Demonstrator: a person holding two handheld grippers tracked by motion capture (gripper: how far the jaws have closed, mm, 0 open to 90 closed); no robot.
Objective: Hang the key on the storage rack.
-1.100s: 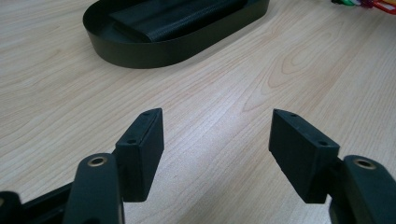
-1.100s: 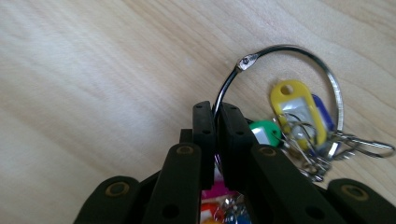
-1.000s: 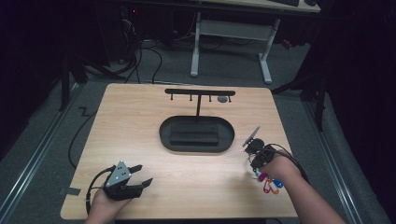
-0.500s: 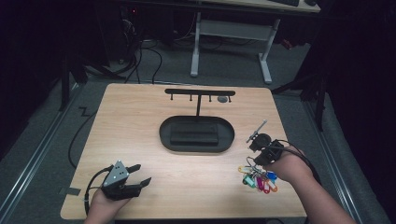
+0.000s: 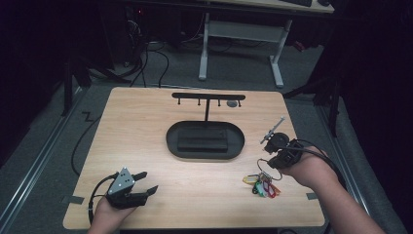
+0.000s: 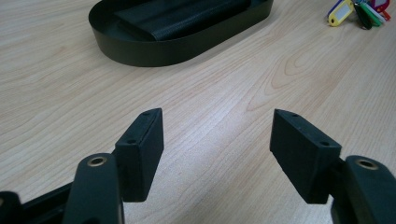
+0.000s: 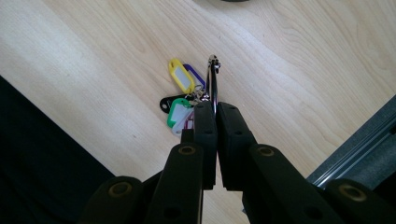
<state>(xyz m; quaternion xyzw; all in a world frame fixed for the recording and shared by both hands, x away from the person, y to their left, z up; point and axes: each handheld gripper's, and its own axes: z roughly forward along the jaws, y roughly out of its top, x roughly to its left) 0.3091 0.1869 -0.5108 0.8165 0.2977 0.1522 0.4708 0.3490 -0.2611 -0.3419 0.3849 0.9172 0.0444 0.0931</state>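
The bunch of keys [image 5: 262,185] hangs at the near right of the desk [image 5: 146,141], its metal ring [image 7: 214,84] pinched between the closed fingers [image 7: 205,126] of the right gripper [image 5: 278,157]. The coloured plastic tags [image 7: 181,81] dangle below and seem to brush the wood. The bunch is probably light, but loose: the tags swing and the weight shifts with any quick move. The ring is thin, hard and smooth, so it may slip or twist in the pads; a firm pinch across the wire, as here, looks right, with the tags left free. The left gripper [image 5: 127,187] rests at the near left, its fingers [image 6: 142,149] wide apart and empty. The black oval tray [image 5: 204,140] and the hook rack [image 5: 208,97] stand farther off, at the middle.
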